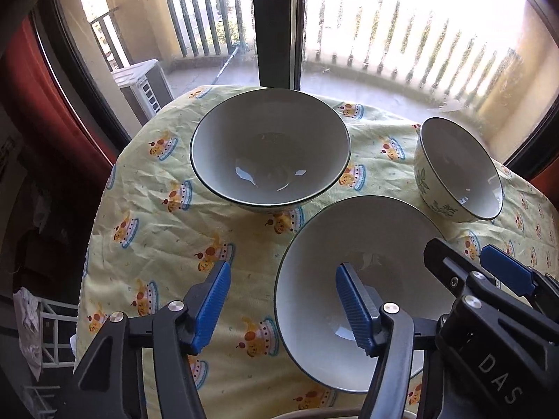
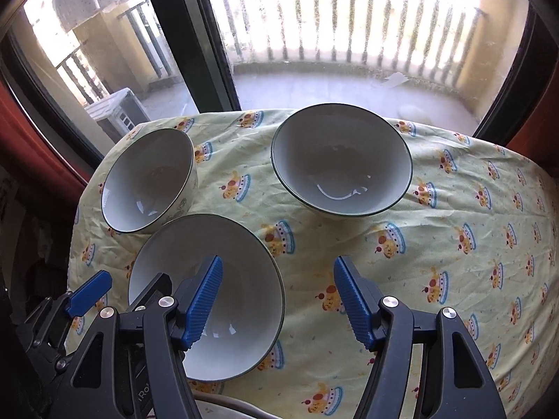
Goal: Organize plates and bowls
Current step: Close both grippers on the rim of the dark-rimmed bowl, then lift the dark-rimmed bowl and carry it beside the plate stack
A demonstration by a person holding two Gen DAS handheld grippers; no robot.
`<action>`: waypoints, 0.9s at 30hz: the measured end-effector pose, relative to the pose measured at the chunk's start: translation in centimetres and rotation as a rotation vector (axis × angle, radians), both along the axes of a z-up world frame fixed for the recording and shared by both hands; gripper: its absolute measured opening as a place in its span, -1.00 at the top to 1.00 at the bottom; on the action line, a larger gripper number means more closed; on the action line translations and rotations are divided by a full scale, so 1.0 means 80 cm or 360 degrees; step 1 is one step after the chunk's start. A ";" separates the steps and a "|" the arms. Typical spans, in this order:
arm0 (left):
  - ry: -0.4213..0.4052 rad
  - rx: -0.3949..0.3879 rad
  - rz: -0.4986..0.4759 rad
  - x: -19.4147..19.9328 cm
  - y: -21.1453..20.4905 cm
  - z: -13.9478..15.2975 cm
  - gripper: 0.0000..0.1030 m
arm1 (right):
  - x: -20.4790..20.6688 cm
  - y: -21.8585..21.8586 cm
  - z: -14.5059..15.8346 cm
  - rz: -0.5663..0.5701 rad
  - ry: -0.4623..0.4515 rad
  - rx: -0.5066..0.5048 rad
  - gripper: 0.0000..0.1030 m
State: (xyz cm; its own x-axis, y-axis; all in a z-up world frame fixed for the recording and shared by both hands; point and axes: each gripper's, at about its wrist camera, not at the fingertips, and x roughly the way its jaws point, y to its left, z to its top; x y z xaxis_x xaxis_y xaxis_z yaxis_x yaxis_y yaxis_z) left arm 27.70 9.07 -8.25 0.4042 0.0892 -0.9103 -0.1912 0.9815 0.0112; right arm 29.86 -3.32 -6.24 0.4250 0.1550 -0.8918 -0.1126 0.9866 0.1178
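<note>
Three bowls were noted on the round table, each standing separately on the yellow cartoon-print tablecloth point(image 2: 436, 244). No plate was clearly identified in either view; a pale curved rim showed at the bottom edge of both pictures, but what it belonged to could not be told.

The near bowl point(image 1: 356, 289), white inside with a dark rim, was placed closest to the tools. The far wide bowl point(image 1: 270, 150) was set toward the window, apart from the others. The small leaf-patterned bowl point(image 1: 457, 171) was seen just beside the near bowl; whether the two touched could not be told.

Nothing was found stacked or nested. The sorting was judged to be at its very start, with all three bowls still to be gathered.

The left gripper point(image 1: 283, 307) was held spread, one blue pad over the near bowl's inside and the other outside its left rim, over the cloth. The rim was thus straddled, but no pad was seen pressing on it. The right gripper point(image 2: 277, 300) was likewise held spread, one pad over the same bowl's interior and the other beyond its right rim. Nothing was pinched by either tool.

A two-sided pick of the near bowl was judged to be the step in hand.
</note>
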 end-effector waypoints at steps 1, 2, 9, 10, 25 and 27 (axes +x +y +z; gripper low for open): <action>0.0009 0.0005 0.0003 0.001 0.000 -0.003 -0.15 | 0.003 0.001 -0.004 0.0005 0.0013 0.0004 -0.26; 0.0017 0.0005 0.0002 0.002 0.000 -0.006 -0.11 | 0.005 0.003 -0.009 0.0011 0.0026 0.0006 -0.20; 0.0079 -0.0024 -0.0032 0.011 -0.003 -0.024 0.37 | 0.019 0.012 -0.032 0.0056 0.0089 0.0012 0.45; 0.0090 -0.0039 -0.0040 0.011 -0.004 -0.025 0.43 | 0.020 0.013 -0.035 0.0069 0.0104 0.0017 0.52; 0.0068 -0.0029 -0.0117 -0.005 -0.020 -0.005 0.54 | 0.003 0.006 -0.017 0.0043 0.0060 -0.0035 0.54; 0.0046 -0.0033 -0.0141 -0.010 -0.026 0.004 0.54 | -0.004 0.001 -0.007 0.0023 0.0036 -0.0043 0.54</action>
